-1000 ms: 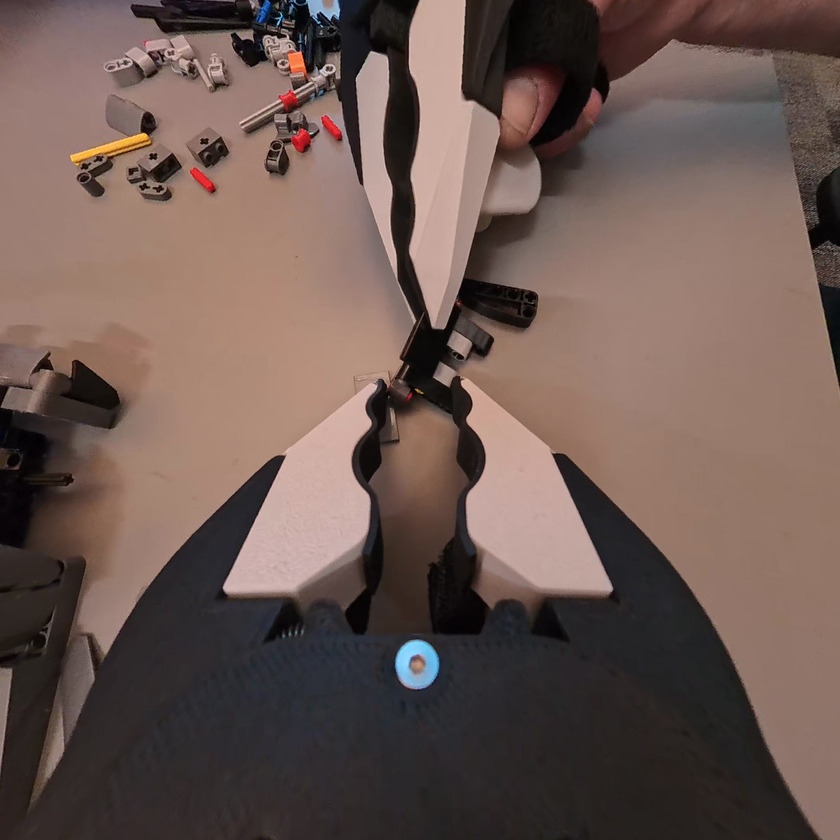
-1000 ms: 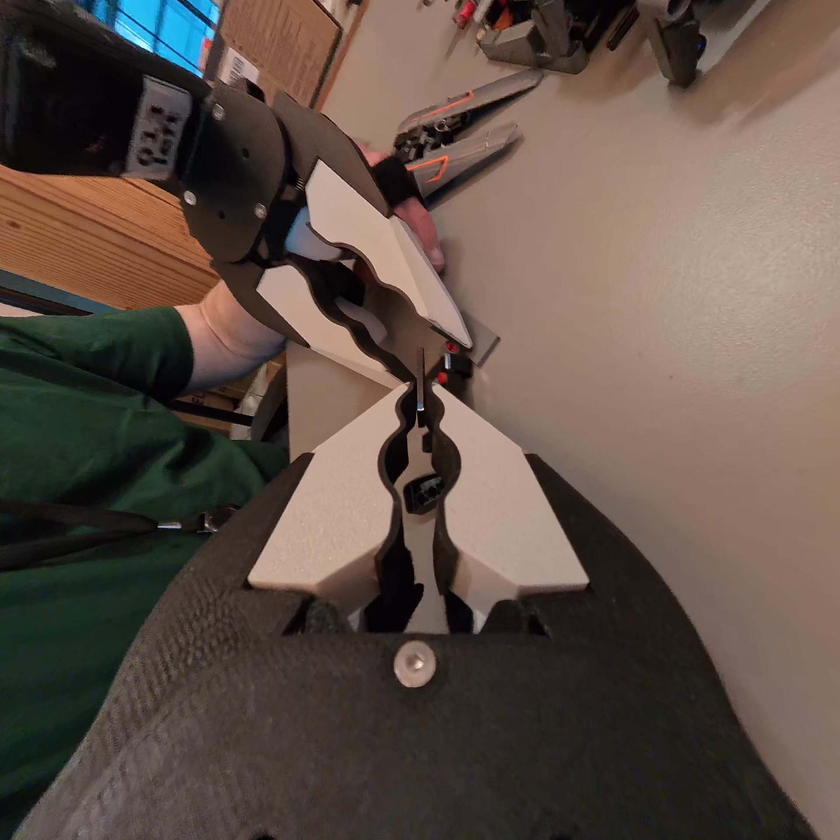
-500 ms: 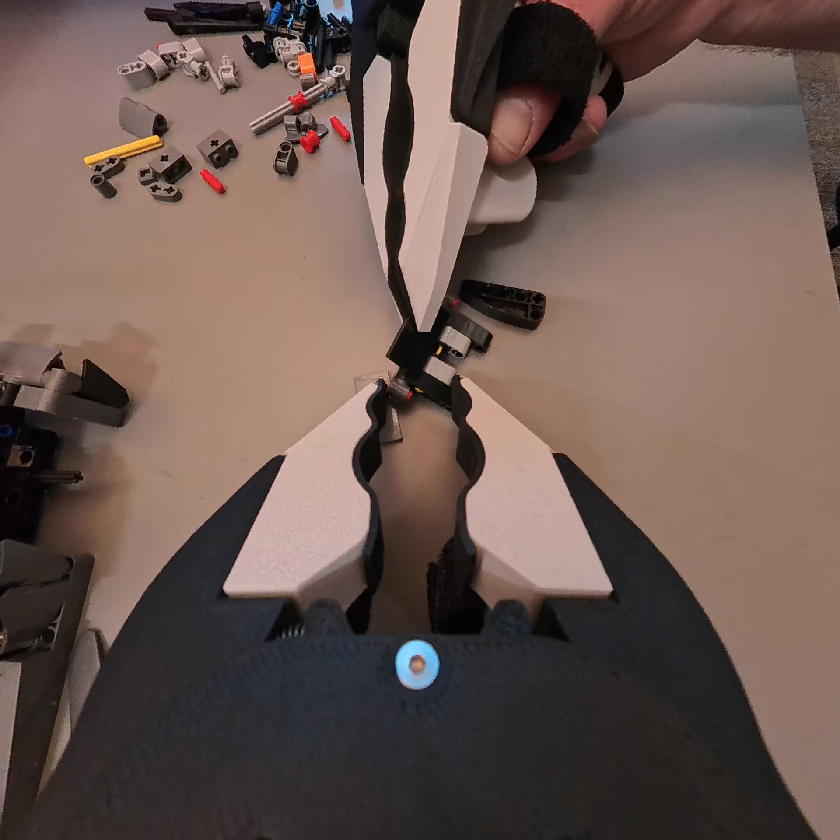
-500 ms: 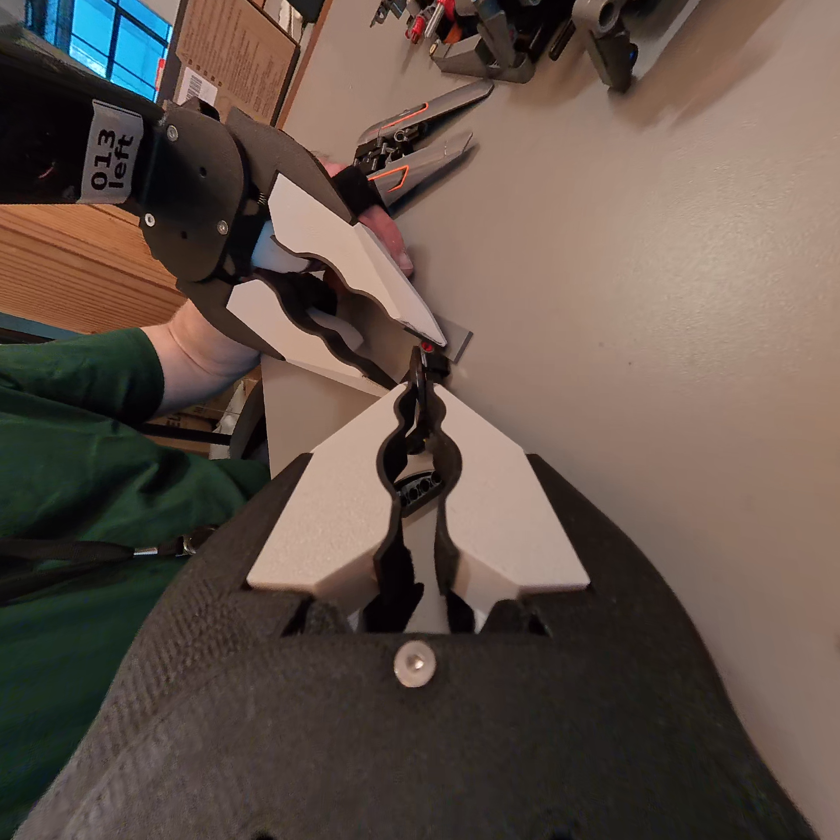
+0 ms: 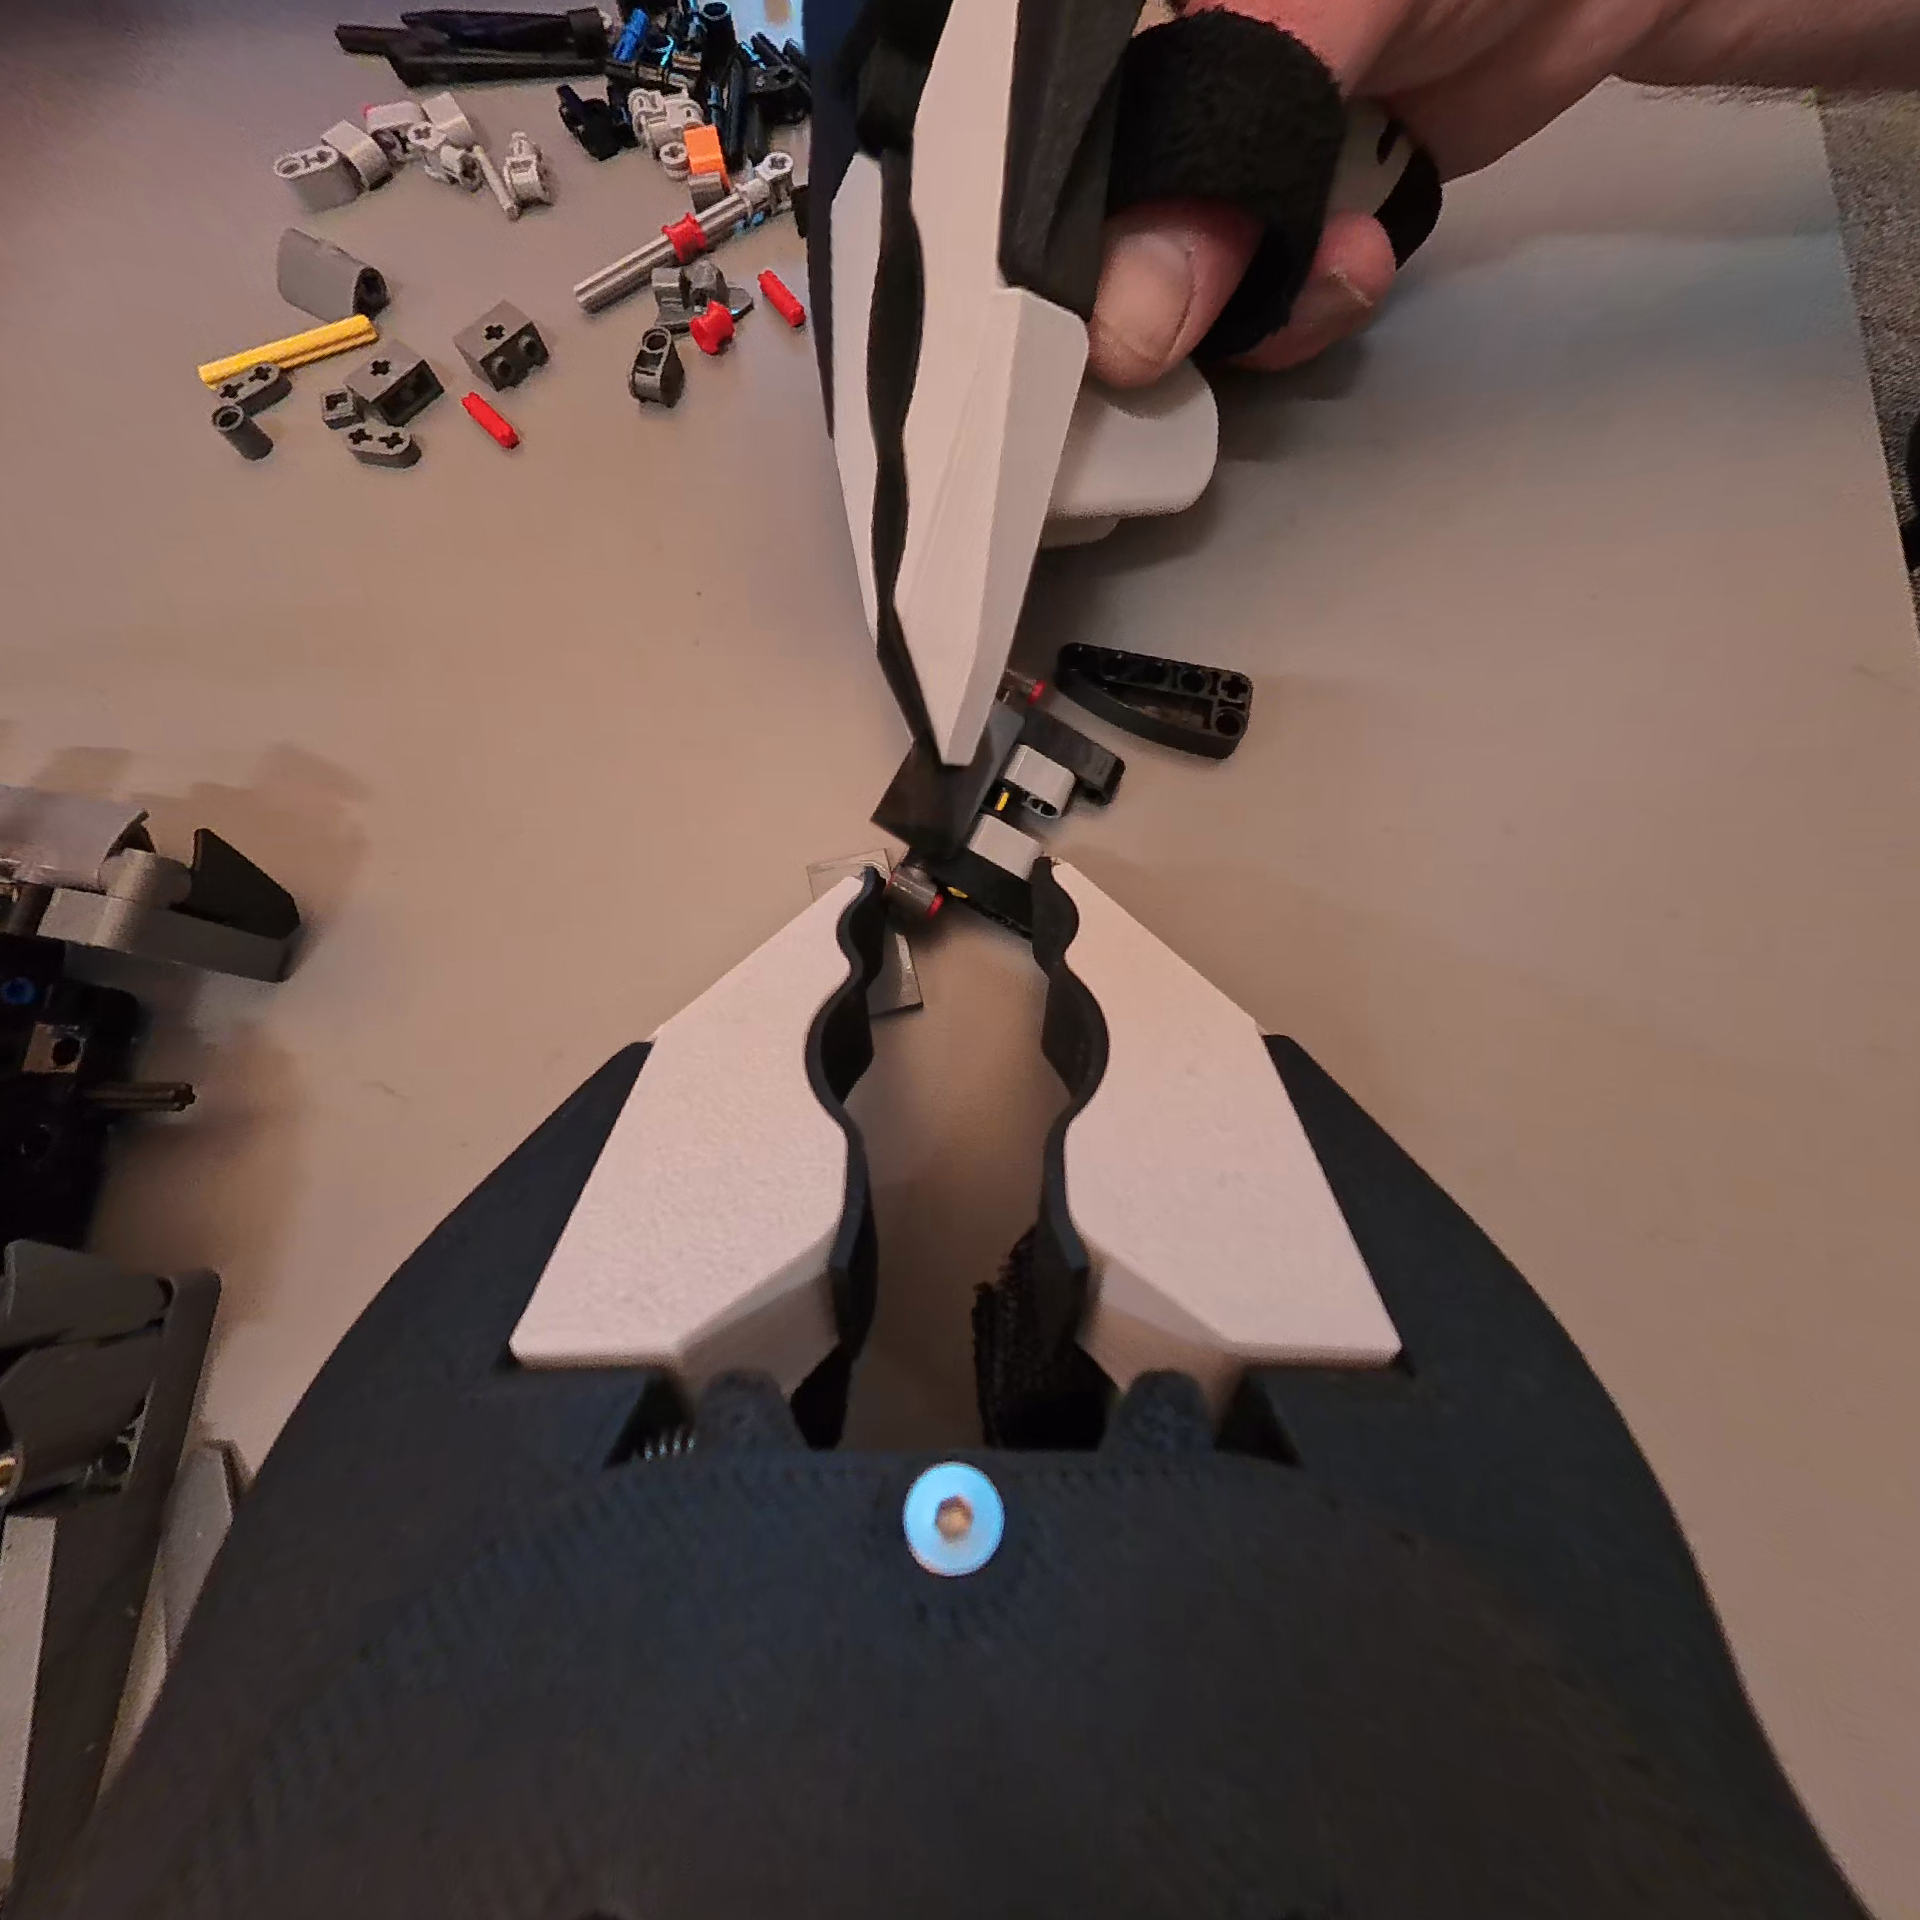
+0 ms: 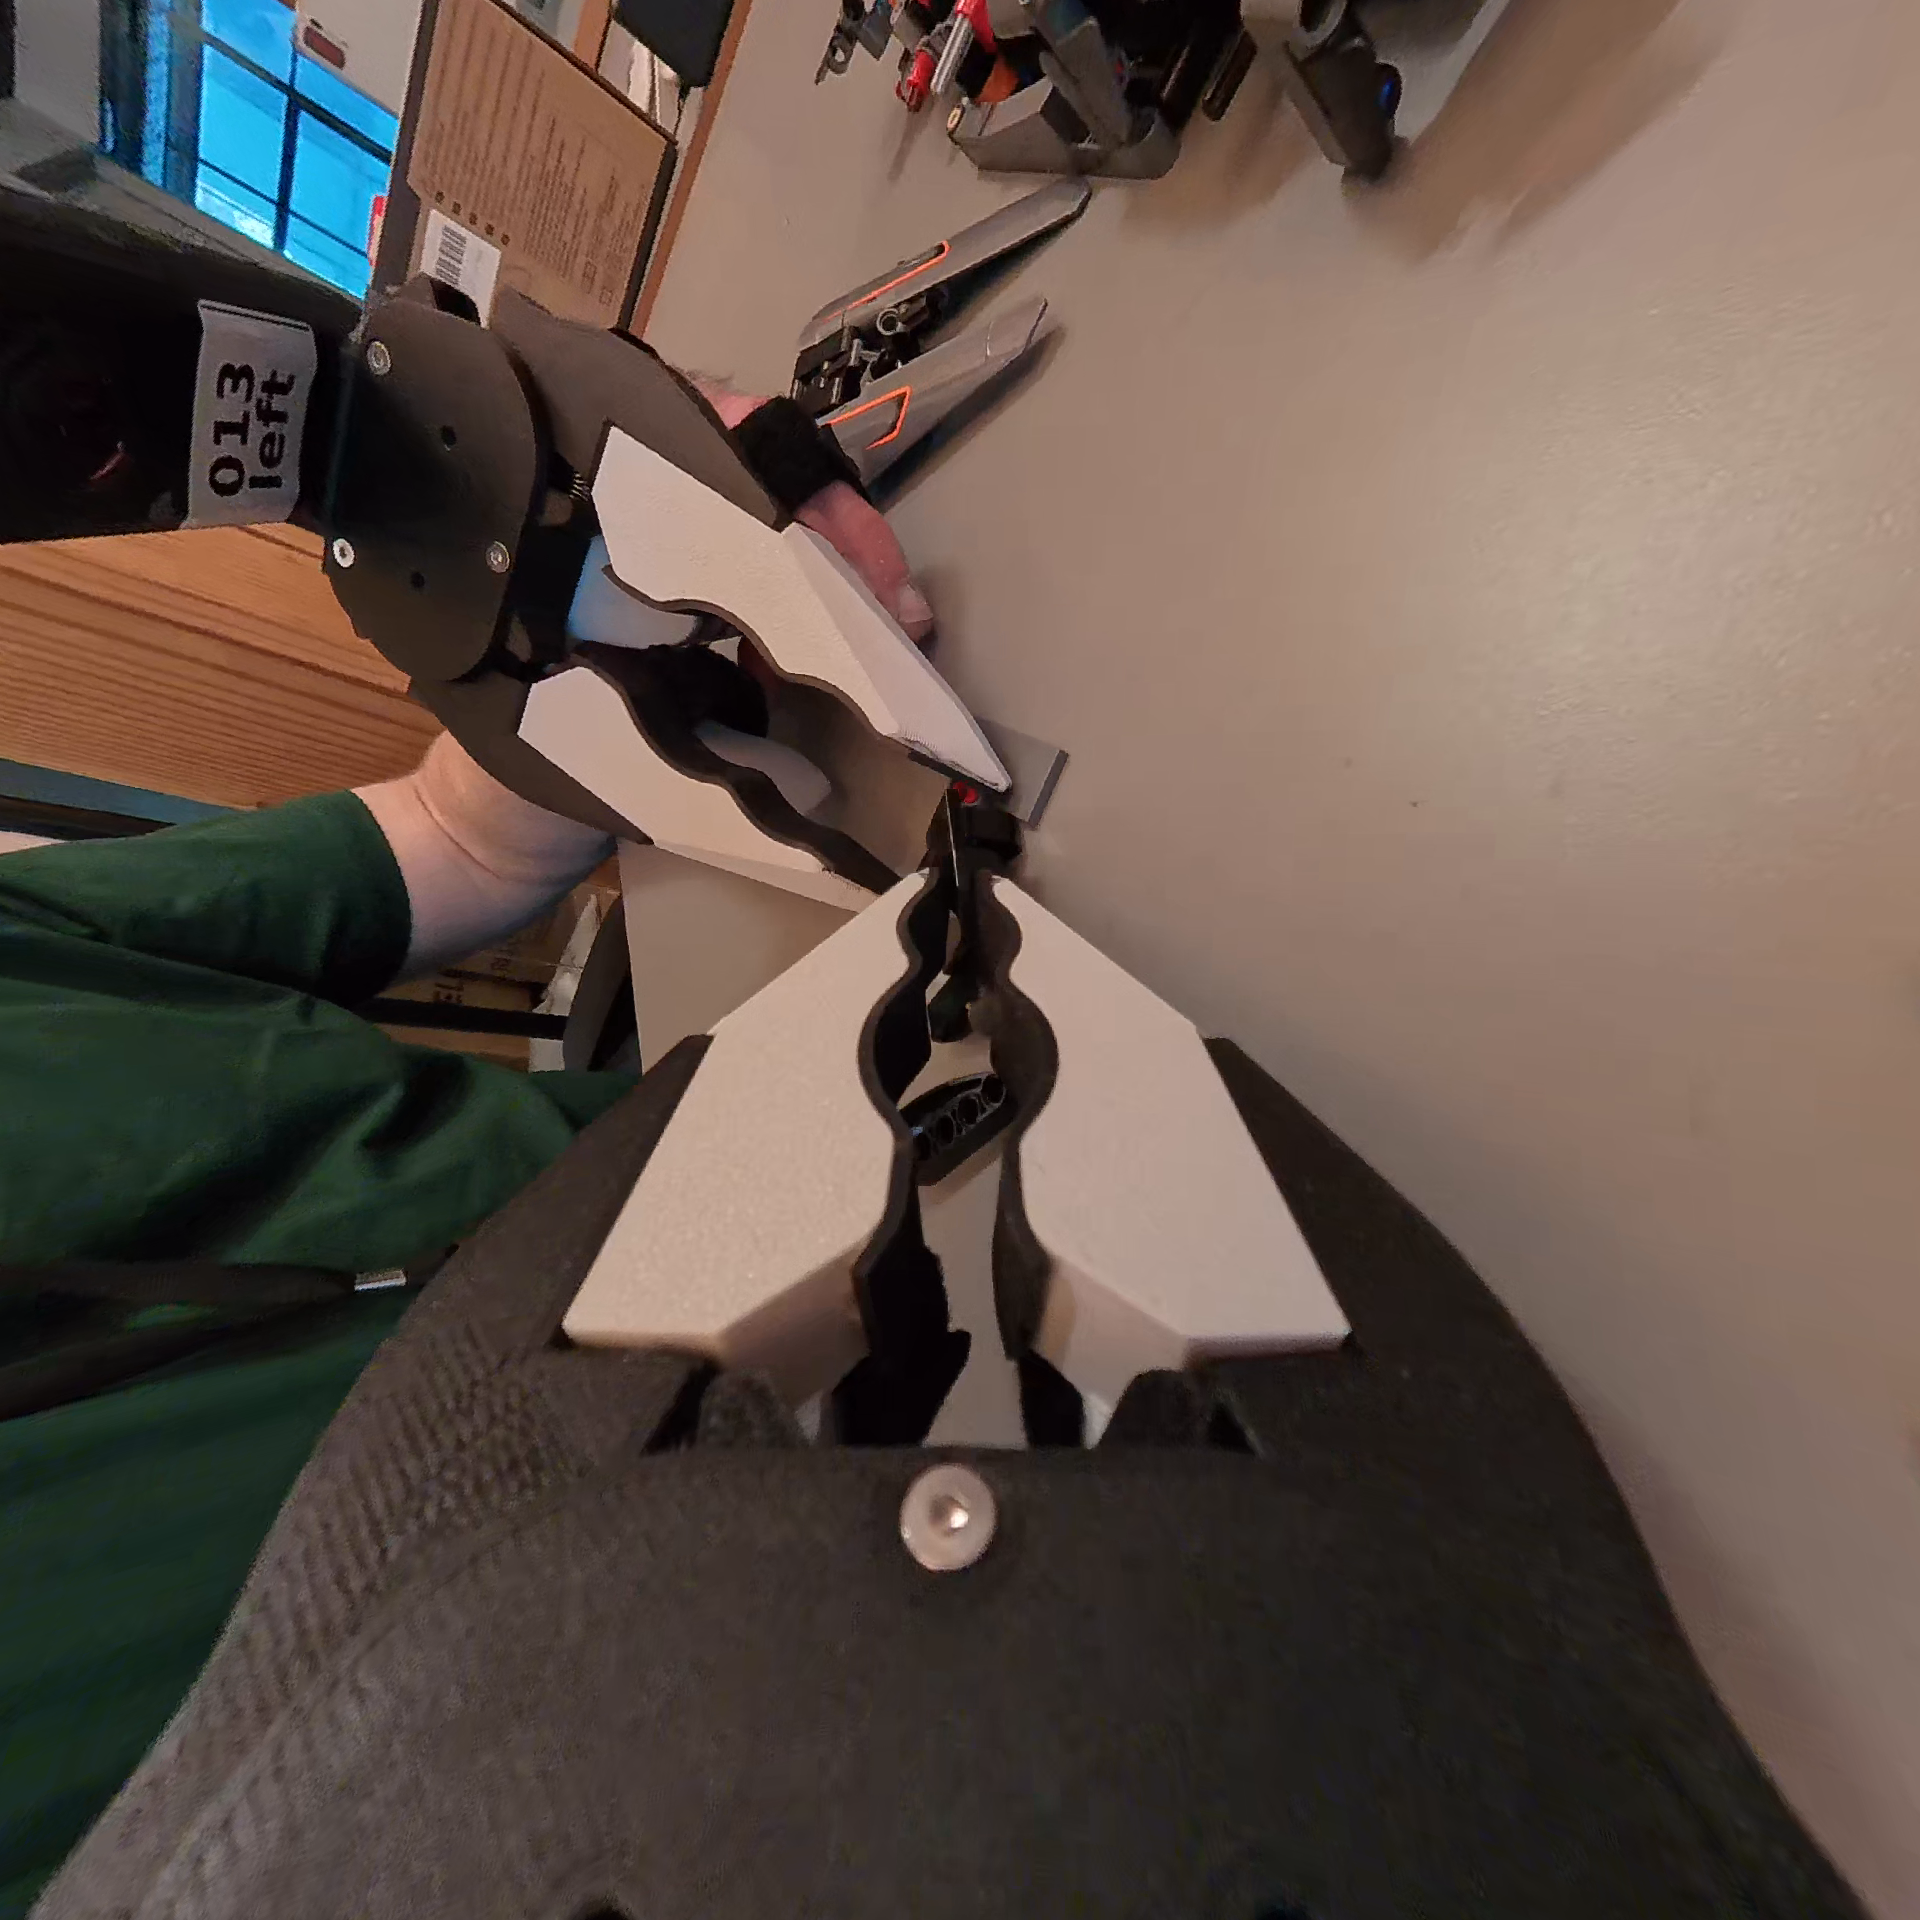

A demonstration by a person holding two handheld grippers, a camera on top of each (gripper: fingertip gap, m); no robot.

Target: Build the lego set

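Subassembly (image 5: pixel 99 914), grey and black, sits at far left of the table (image 5: pixel 1507 935). Loose parts (image 5: pixel 499 281) scattered top left: grey connectors, yellow axle, red pins. Centre: left gripper (image 5: pixel 956 894) tips pinching a small black-and-grey lego piece (image 5: pixel 982 883) with red pin ends, low on the table; rest of the claw gapes wide behind the tips. Right gripper (image 5: pixel 940 753) comes in from above, tips pressed together on a thin black plate (image 5: pixel 935 805) touching that piece. Right of them, a black beam (image 5: pixel 1158 696) lies flat. In the right wrist view, grey-orange panels (image 6: pixel 914 343) lie farther off.
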